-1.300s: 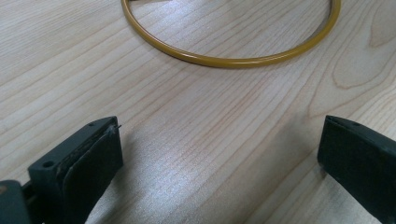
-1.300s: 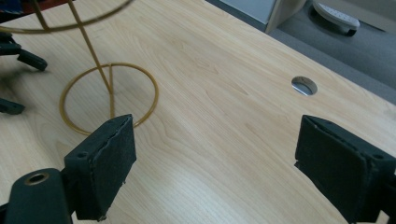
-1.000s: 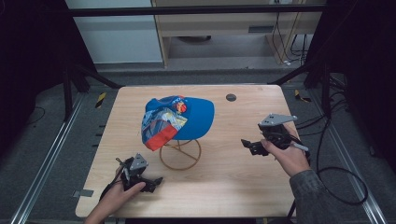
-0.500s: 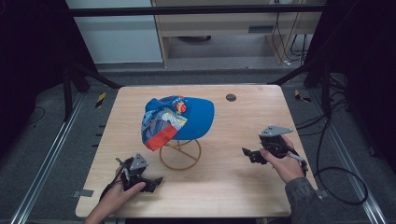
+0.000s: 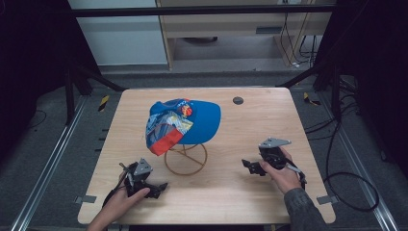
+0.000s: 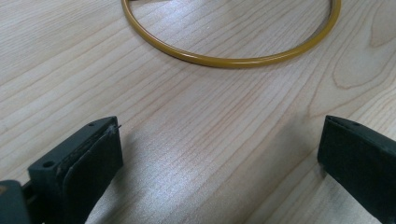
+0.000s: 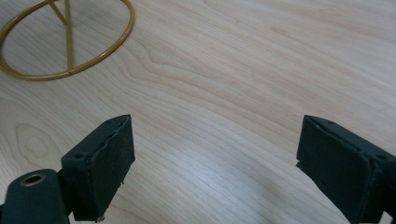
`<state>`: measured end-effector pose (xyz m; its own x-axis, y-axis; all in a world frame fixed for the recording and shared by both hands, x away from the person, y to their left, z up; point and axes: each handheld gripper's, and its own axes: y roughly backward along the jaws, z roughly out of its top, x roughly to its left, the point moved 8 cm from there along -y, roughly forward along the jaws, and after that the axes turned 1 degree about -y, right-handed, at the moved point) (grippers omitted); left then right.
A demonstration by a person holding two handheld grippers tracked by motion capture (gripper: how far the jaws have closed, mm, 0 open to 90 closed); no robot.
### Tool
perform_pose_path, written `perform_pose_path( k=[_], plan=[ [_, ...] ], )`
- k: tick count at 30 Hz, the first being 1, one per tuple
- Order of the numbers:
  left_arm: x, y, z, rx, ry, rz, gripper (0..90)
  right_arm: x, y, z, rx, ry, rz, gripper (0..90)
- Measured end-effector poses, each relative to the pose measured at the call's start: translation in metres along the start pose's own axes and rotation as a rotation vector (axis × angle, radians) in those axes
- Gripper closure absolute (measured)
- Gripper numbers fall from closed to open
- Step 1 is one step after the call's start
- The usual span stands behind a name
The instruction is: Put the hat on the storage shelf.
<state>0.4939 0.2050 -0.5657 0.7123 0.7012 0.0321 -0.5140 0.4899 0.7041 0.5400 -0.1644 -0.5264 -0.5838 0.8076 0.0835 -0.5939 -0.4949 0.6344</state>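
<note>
Between both open claws stands the capped stand point(image 5: 185, 159)

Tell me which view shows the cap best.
The high view: the blue cap sits whole on the gold wire stand, mid-table. The two gripper views catch just the stand's base ring on the wood, beyond open jaws.

A blue baseball cap point(image 5: 192, 122), its side panel printed in mixed colours with an orange-red edge and a small round emblem near the crown, sits atop a gold wire stand point(image 5: 185, 159) near the middle of a light wooden table point(image 5: 269, 125). The stand's ring base lies flat on the wood.
</note>
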Motion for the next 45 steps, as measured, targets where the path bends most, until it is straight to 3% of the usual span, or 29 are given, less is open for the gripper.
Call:
perform_pose_path(
  k=[7, 22, 30, 39, 45],
  plan=[
    [0.0, 0.0, 0.0, 0.0, 0.0, 0.0, 0.0, 0.009, -0.024, 0.004, 0.006, -0.04, 0.021, 9.7],
    [0.0, 0.0, 0.0, 0.0, 0.0, 0.0, 0.0, 0.004, -0.046, -0.001, 0.021, -0.072, -0.028, 5.1],
    [0.0, 0.0, 0.0, 0.0, 0.0, 0.0, 0.0, 0.006, -0.05, -0.006, 0.042, -0.066, -0.04, 5.3],
    [0.0, 0.0, 0.0, 0.0, 0.0, 0.0, 0.0, 0.011, -0.052, -0.01, 0.058, 0.006, -0.107, 4.8],
    [0.0, 0.0, 0.0, 0.0, 0.0, 0.0, 0.0, 0.018, -0.044, -0.018, 0.058, -0.001, -0.116, 4.8]
  ],
)
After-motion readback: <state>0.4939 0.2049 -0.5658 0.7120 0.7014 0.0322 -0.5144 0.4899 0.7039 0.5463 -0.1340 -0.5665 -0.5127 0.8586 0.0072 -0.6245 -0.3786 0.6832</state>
